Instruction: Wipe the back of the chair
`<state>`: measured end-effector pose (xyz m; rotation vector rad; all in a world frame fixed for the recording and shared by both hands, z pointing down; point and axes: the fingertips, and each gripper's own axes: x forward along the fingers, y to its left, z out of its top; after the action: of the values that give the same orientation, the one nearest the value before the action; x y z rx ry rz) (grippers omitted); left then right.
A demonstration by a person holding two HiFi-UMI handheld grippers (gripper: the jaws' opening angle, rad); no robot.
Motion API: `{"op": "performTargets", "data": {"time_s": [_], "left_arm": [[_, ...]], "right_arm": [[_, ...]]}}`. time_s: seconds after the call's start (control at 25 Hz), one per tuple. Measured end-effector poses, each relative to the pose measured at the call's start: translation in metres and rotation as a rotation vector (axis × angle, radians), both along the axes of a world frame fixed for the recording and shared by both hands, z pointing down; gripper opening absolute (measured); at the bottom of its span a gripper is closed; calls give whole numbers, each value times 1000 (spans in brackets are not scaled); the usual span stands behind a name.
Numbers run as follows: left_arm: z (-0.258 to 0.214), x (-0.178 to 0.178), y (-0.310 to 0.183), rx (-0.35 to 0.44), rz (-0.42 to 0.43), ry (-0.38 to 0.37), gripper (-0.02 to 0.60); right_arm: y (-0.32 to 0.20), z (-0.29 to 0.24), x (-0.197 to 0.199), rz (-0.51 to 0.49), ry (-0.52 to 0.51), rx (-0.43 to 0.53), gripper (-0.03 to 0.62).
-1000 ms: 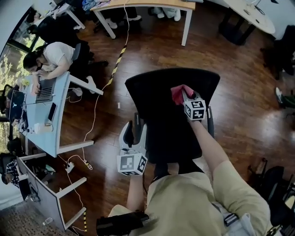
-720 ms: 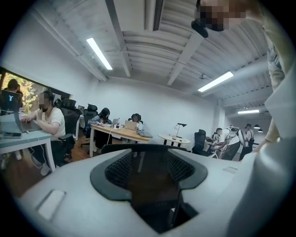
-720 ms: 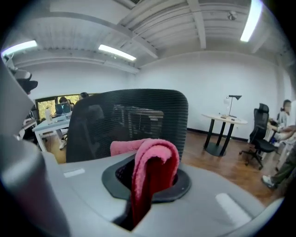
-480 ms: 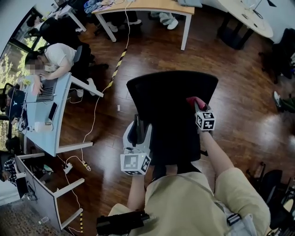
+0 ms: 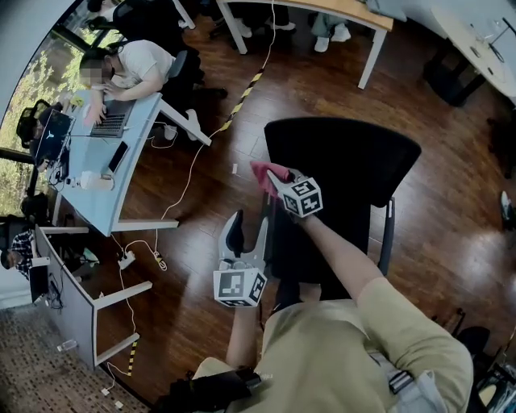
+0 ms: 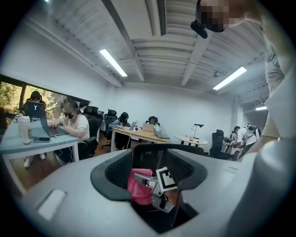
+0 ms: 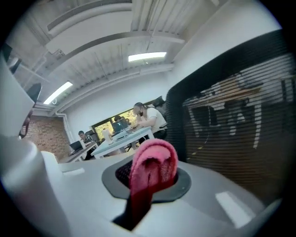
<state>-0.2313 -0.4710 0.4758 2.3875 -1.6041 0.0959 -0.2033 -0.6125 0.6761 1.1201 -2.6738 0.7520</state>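
A black mesh chair back (image 5: pixel 347 165) stands in front of me in the head view. My right gripper (image 5: pixel 274 181) is shut on a pink cloth (image 5: pixel 264 172) and holds it against the chair back's left edge. In the right gripper view the cloth (image 7: pixel 154 165) bulges from between the jaws, with the mesh (image 7: pixel 231 115) close on the right. My left gripper (image 5: pixel 244 235) hangs low at the chair's left side, open and holding nothing. The left gripper view looks up at the chair back (image 6: pixel 182 169), the cloth (image 6: pixel 138 186) and the right gripper (image 6: pixel 155 183).
A light-blue desk (image 5: pixel 97 202) with a laptop and a seated person stands at the left. Cables (image 5: pixel 173 206) and a yellow-black strip (image 5: pixel 240 105) run over the wooden floor. A wooden table (image 5: pixel 355 20) stands beyond the chair, and dark office chairs stand at the right.
My right gripper has carried the pink cloth across the chair back, from its right side to its left edge. The left gripper has stayed low by the chair's left side.
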Motion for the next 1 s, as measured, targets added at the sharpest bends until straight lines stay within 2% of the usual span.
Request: {"op": "performTargets", "data": {"time_s": [0.08, 0.16, 0.28, 0.4, 0.48, 0.56, 0.64, 0.72, 0.92, 1.0], "left_arm": [[4, -1, 0, -8, 0, 7, 222], [7, 5, -4, -8, 15, 10, 222], [2, 21, -14, 3, 54, 15, 222], [-2, 38, -23, 30, 103, 19, 222], [-5, 49, -27, 39, 130, 25, 222], [-11, 59, -29, 45, 150, 32, 222], [-16, 65, -28, 51, 161, 34, 222], [-16, 66, -25, 48, 157, 34, 222], [-11, 49, -15, 22, 102, 24, 222], [-8, 38, -12, 6, 67, 25, 222]], "right_arm": [[-16, 6, 42, 111, 17, -14, 34], [-19, 16, 109, 251, 37, -38, 34], [4, 27, 236, 479, 109, -53, 34], [48, 30, 369, 697, 212, -62, 34], [76, 30, 436, 792, 264, -83, 34], [92, 25, 467, 805, 303, -80, 34], [95, 20, 457, 746, 311, -65, 34], [91, 24, 410, 639, 259, -67, 34], [70, 34, 207, 282, 51, -89, 34], [58, 27, 132, 183, -26, -81, 34]]}}
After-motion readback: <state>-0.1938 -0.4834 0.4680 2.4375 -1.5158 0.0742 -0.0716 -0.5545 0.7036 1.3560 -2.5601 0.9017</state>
